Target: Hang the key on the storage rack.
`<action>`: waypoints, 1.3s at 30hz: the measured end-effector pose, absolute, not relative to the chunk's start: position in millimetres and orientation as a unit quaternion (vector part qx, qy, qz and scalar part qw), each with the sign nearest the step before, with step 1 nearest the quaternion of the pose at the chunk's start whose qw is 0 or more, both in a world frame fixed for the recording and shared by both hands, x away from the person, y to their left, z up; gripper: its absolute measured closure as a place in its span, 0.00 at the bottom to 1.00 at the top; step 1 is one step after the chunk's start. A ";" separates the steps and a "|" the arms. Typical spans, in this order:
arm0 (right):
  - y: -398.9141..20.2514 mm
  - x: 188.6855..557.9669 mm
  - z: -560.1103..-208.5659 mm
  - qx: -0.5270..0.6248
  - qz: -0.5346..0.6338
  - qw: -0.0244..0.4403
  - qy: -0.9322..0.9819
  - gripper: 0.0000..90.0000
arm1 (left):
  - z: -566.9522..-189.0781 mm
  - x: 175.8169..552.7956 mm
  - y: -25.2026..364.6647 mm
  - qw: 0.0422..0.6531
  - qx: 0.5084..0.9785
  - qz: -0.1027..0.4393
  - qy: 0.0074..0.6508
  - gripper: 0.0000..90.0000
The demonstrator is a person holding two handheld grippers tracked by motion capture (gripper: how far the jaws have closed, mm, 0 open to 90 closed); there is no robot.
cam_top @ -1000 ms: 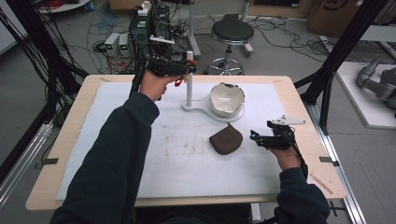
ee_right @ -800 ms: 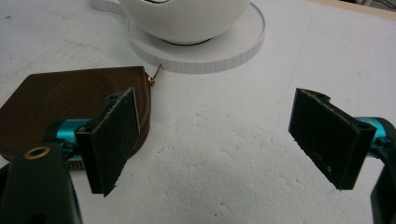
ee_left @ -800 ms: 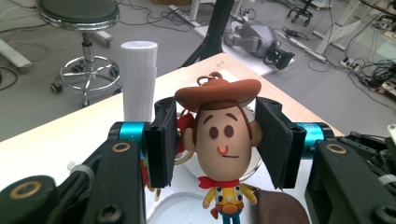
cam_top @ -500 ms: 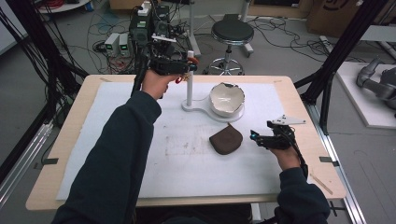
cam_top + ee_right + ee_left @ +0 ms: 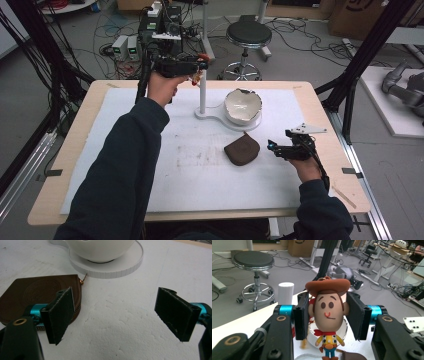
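High view: the left gripper (image 5: 199, 66) is held up at the far side of the bench (image 5: 310, 95), level with the top of the white post (image 5: 202, 92) of a stand whose round base carries a white bowl (image 5: 242, 106). A small cowboy figurine (image 5: 198, 76) hangs at its tip, right beside the post. The right gripper (image 5: 274, 146) rests low near the bench's right edge, just beside a brown leather pouch (image 5: 242, 149).

Left gripper view: the 2 jaws have just been closing and now press on either side of the cowboy figurine's (image 5: 327, 312) head, under its brown hat brim; its body dangles free below. A gold ring shows above the hat, and the white post (image 5: 286, 293) stands just behind to the left.

Right gripper view: the jaws stand wide apart with only bare white mat between them; the brown leather pouch (image 5: 37, 293) lies just beyond the left jaw, its zip pull pointing toward the stand's base (image 5: 130, 263).

The step in hand looks like hanging the figurine on the post. To do it well, keep the squeeze steady on the rounded head, since it could slip or twist, hold the ring upright and clear of the jaws, and bring it to the post's top slowly before letting go.
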State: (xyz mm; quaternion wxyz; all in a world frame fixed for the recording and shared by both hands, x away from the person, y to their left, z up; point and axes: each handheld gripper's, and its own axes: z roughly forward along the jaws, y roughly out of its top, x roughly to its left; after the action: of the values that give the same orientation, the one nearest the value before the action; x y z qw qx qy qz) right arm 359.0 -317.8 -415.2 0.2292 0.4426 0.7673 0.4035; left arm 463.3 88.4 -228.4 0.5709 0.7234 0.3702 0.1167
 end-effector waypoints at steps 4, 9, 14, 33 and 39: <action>-317.2 358.6 -415.2 0.440 0.401 0.229 0.770 0.18 | -229.4 466.3 86.9 0.568 0.723 0.121 0.374 0.61; -318.7 358.8 -415.0 0.443 0.402 0.230 0.768 0.18 | -230.1 466.9 88.6 0.566 0.722 0.124 0.378 0.61; -318.2 359.0 -415.3 0.442 0.403 0.229 0.768 0.18 | -228.3 466.0 94.1 0.569 0.718 0.127 0.381 0.61; -318.0 359.1 -415.6 0.442 0.401 0.228 0.769 0.18 | -231.4 465.8 107.2 0.573 0.709 0.127 0.392 0.61; -318.6 359.2 -415.7 0.444 0.402 0.225 0.768 0.18 | -232.1 467.3 108.9 0.571 0.707 0.131 0.395 0.61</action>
State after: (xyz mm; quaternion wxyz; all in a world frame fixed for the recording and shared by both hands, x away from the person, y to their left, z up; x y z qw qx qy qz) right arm 359.2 -318.6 -415.7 0.2254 0.4442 0.7683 0.4021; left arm 467.3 108.9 -232.1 0.5712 0.7075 0.3949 0.1312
